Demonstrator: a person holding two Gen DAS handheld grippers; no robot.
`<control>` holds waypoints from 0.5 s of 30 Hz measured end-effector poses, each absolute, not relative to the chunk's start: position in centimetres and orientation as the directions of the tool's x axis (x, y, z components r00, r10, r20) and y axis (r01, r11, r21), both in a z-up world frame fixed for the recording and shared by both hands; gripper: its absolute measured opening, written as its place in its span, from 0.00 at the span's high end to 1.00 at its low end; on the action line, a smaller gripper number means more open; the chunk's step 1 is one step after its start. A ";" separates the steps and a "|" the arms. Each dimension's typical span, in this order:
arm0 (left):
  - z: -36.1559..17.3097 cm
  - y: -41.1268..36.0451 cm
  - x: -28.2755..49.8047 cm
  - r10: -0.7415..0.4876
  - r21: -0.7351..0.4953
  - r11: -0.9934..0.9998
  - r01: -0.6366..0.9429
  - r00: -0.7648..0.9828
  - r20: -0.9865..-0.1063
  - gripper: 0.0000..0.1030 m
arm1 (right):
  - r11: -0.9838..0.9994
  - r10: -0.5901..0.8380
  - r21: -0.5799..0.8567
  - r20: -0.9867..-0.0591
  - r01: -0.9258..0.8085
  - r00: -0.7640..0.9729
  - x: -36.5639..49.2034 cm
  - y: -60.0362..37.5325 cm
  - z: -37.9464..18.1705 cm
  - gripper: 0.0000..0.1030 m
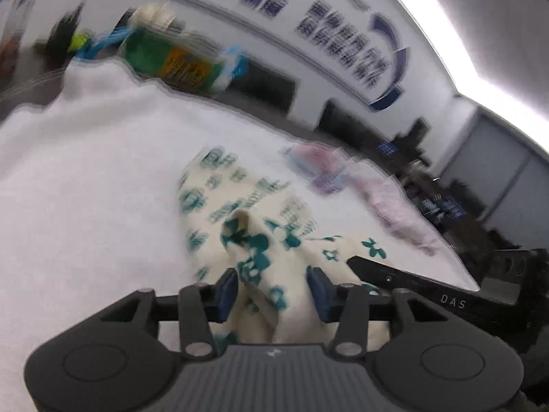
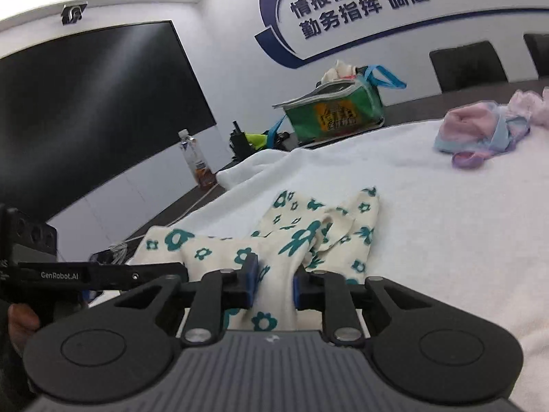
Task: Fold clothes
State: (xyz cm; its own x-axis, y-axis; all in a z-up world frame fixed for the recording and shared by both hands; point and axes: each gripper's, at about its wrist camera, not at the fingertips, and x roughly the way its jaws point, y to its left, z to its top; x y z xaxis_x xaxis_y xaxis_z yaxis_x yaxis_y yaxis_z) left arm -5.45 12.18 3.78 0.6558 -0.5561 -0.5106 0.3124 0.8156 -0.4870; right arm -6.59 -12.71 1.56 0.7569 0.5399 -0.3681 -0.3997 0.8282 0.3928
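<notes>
Nearest the right wrist camera, the right gripper (image 2: 272, 283) has its blue pads pinched on a bunched ridge of the cream knit garment with teal flower print (image 2: 308, 237) — cloth fills the narrow gap between the pads, so I read this as a grip. In the left wrist view the left gripper (image 1: 272, 290) stands with its blue pads (image 1: 226, 288) apart; a raised fold of the same garment lies between them, but neither pad clearly presses on it, so not a grip as far as the blurred frame shows. Both grippers sit just beside each other at the near end of the garment; each appears at the edge of the other's view. Garment location: crumpled on the white towel-like cloth covering the table (image 2: 429, 213), near edge, two tube-like parts trailing away from the camera. Progress judgement: early — no flat fold is visible, the fabric is rumpled and partly doubled over itself, and it probably needs spreading before any clean fold. Also left: a heap of pink, light-blue and lilac clothes (image 2: 480, 130) farther back on the cloth, unfolded. Surroundings: green shopping bag with blue handles and orange label (image 2: 336, 110), clear plastic bottle with dark liquid (image 2: 194, 158), large black wall screen (image 2: 89, 110), black chair back (image 2: 466, 65), blue lettering on the white wall. None of these sits in the working area; the nearest obstruction is the other gripper itself, close alongside.
</notes>
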 end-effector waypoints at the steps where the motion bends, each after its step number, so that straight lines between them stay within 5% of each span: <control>1: 3.9 12.3 -5.9 -0.541 -0.474 0.825 0.308 0.673 -0.504 0.48 | 0.834 0.535 0.388 -0.393 -0.393 0.748 -6.2 -12.5 1.2 0.82; 3: 4.3 12.7 -6.7 -0.506 -0.443 0.846 0.298 0.711 -0.488 0.40 | 0.845 0.524 0.376 -0.442 -0.380 0.728 -5.4 -12.2 0.5 0.81; 6: 7.1 11.8 -8.7 -0.373 -0.305 0.916 0.261 0.833 -0.408 0.43 | 0.859 0.505 0.345 -0.457 -0.378 0.732 -5.5 -12.0 0.5 0.80; 9: 10.0 9.0 -10.9 -0.285 -0.146 0.957 0.252 0.914 -0.289 0.70 | 0.863 0.497 0.351 -0.458 -0.364 0.737 -5.4 -12.0 0.4 0.80; 15: 5.7 3.8 -8.9 -0.232 0.047 0.958 0.284 0.856 -0.462 0.84 | 0.875 0.471 0.352 -0.460 -0.332 0.753 -5.8 -12.0 0.5 0.79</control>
State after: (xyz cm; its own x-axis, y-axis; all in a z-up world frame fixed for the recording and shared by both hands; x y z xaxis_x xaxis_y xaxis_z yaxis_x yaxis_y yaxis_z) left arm -8.95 3.84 5.66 0.8560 -0.2316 -0.4622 0.2844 0.9576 0.0468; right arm -5.76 -11.97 0.50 0.7526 0.4708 -0.4603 -0.3319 0.8750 0.3523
